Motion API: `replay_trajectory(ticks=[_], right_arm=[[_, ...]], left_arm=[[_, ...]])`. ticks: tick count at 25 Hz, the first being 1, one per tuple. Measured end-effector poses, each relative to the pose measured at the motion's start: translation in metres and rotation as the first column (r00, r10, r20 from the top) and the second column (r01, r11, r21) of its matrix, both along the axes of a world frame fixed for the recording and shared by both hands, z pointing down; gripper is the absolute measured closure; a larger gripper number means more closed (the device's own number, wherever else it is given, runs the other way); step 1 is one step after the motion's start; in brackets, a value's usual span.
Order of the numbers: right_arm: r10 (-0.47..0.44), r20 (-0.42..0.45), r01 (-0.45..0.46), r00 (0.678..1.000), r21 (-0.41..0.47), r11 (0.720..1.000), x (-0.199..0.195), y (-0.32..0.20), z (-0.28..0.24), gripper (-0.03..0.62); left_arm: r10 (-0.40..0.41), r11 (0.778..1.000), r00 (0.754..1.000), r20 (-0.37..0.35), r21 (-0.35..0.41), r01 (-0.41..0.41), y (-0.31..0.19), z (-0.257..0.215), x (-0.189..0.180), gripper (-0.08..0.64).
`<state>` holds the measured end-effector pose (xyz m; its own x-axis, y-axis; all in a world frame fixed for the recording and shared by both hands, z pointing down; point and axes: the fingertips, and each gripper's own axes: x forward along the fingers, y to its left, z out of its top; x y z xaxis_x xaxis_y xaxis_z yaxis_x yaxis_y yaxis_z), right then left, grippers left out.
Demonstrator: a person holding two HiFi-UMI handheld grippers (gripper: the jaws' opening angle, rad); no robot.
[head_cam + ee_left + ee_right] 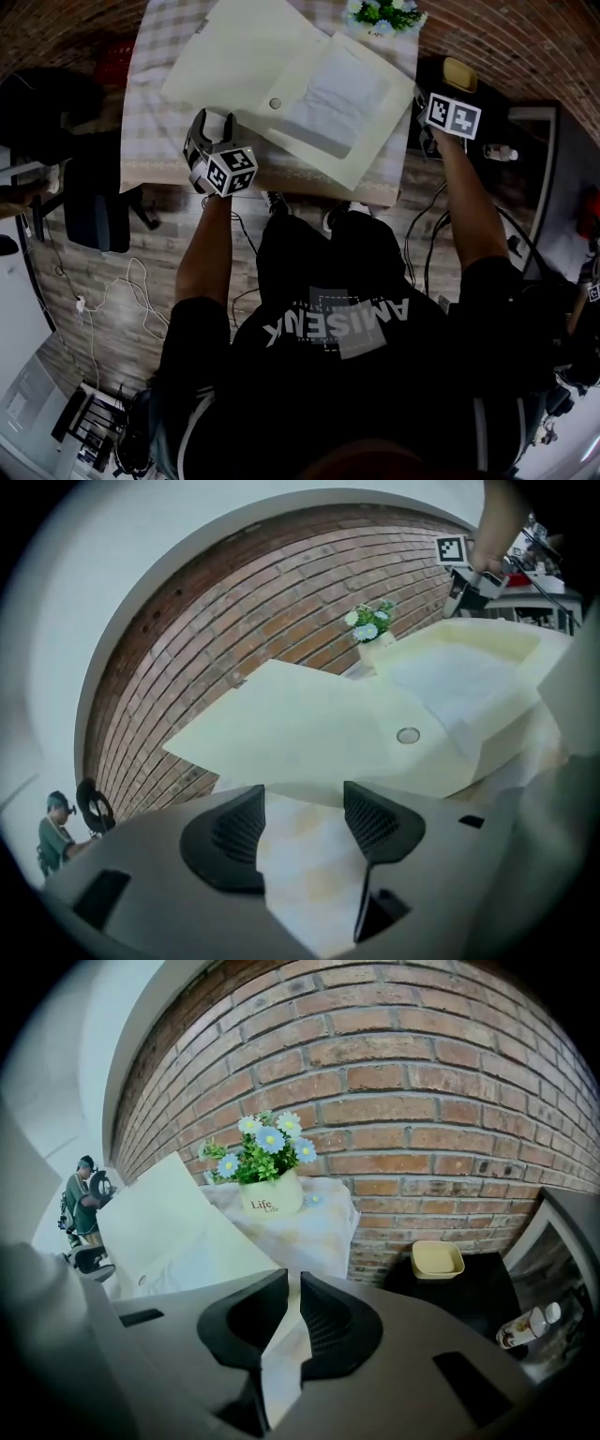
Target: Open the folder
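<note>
the folder lies open, little left: your left gripper is spread empty, your right gripper pinches its right corner.

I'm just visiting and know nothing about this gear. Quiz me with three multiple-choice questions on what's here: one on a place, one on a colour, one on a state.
1. Where does the flower pot stand?
A) on the floor
B) on the table, by the brick wall
C) on top of the folder

2. What colour is the folder?
A) red
B) black
C) cream

3. How do the jaws of the right gripper stand?
A) closed on the folder's edge
B) wide apart, empty
C) closed on the flower pot

Answers: 1 B, the pot sits on the table just before the wall; 2 C, its sheets are pale cream; 3 A, a thin sheet is pinched between the jaws.
</note>
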<state>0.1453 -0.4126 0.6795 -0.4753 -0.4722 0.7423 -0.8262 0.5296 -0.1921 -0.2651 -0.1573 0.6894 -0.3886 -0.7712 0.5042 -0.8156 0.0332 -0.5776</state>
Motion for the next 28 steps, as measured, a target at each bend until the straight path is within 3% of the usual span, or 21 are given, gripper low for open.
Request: replay_trajectory(ticks=[4, 9, 14, 21, 25, 28], right_arm=[[0.003, 0.002, -0.003, 1.000, 0.001, 1.000, 0.001, 0.001, 0.000, 0.520], [0.004, -0.002, -0.004, 1.000, -0.003, 1.000, 0.002, 0.001, -0.001, 0.521], [0.002, -0.007, -0.002, 1.000, 0.003, 1.000, 0.001, -0.001, -0.001, 0.520], [0.015, -0.009, -0.015, 1.000, 0.000, 1.000, 0.000, 0.002, 0.000, 0.521], [0.022, -0.006, -0.022, 1.000, -0.001, 1.000, -0.001, 0.002, -0.001, 0.521], [0.028, -0.005, -0.028, 1.000, 0.004, 1.000, -0.001, 0.002, -0.002, 0.521]], left_arm=[[0.046, 0.999, 0.995, 0.084, -0.026, -0.044, -0.007, -0.017, 0.002, 0.291], [0.006, 1.000, 0.983, 0.185, -0.031, 0.000, -0.014, -0.022, 0.003, 0.291], [-0.014, 0.999, 0.969, 0.248, -0.045, 0.026, -0.018, -0.020, -0.003, 0.238], [0.157, 0.982, 0.960, 0.233, -0.145, -0.125, -0.023, -0.009, -0.002, 0.254], [0.311, 0.934, 0.934, 0.177, -0.241, -0.265, -0.027, 0.019, -0.002, 0.324], [0.356, 0.906, 0.931, 0.086, -0.277, -0.321, -0.029, 0.032, -0.004, 0.352]])
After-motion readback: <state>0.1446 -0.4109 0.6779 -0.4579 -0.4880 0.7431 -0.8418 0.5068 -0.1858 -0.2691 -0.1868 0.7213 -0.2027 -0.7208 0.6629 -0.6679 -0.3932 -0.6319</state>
